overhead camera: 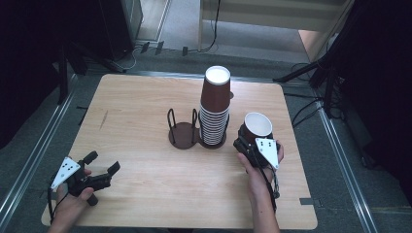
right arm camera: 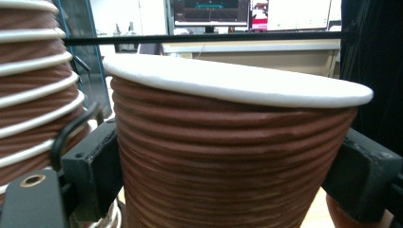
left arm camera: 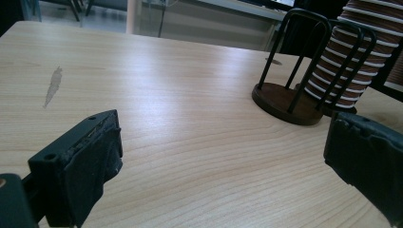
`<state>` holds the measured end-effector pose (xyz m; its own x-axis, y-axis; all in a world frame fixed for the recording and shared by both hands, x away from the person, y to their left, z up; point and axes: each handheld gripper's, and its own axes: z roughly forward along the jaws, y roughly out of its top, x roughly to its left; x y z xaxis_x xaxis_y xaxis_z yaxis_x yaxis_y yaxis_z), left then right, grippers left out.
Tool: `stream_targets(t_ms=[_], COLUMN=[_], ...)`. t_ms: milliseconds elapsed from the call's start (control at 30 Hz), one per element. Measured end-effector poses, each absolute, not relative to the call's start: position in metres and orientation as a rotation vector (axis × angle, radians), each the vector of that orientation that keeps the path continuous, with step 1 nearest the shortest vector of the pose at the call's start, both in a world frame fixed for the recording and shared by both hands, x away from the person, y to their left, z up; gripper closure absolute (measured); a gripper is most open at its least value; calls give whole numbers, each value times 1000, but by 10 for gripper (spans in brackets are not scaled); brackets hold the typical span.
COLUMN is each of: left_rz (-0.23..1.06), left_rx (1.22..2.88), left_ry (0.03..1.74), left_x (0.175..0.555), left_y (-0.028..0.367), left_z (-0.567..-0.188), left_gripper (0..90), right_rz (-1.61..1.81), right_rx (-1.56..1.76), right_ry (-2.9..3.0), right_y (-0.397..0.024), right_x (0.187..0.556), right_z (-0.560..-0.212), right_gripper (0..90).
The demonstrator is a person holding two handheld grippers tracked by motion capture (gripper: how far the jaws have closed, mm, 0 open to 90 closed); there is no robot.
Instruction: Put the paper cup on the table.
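Resting low and well left of the rack, my left gripper is spread wide with nothing in it. Right of the rack stands the stack of cups, and just right of that my right gripper pinches a single cup across its ribbed wall. I judge it light, thin and easily crushed, so mid-wall with gentle pressure suits best.

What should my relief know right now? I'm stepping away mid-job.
Right tool: shut on one cup, mouth up, held right of the stack.
Left tool: open, holding nothing, low over the table near its front left corner.
Stack: cups upside down in the right ring of the holder; the left ring is bare.
Done: one cup in hand.
Left: probably placing it; where isn't clear.
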<state>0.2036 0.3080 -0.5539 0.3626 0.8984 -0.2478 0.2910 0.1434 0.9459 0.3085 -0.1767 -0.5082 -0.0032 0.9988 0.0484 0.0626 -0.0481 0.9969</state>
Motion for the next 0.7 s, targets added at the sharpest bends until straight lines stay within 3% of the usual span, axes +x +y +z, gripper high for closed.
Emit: stream_targets(t_ms=[700], left_rz=[618], left_rx=[1407], left_ry=[1170], left_x=[204], left_y=[309], left_z=[-554], left_gripper=[0], right_rz=[1092], right_rx=[1333], right_ry=[1279], right_y=[-184], right_x=[346], right_z=[-537], right_gripper=[105])
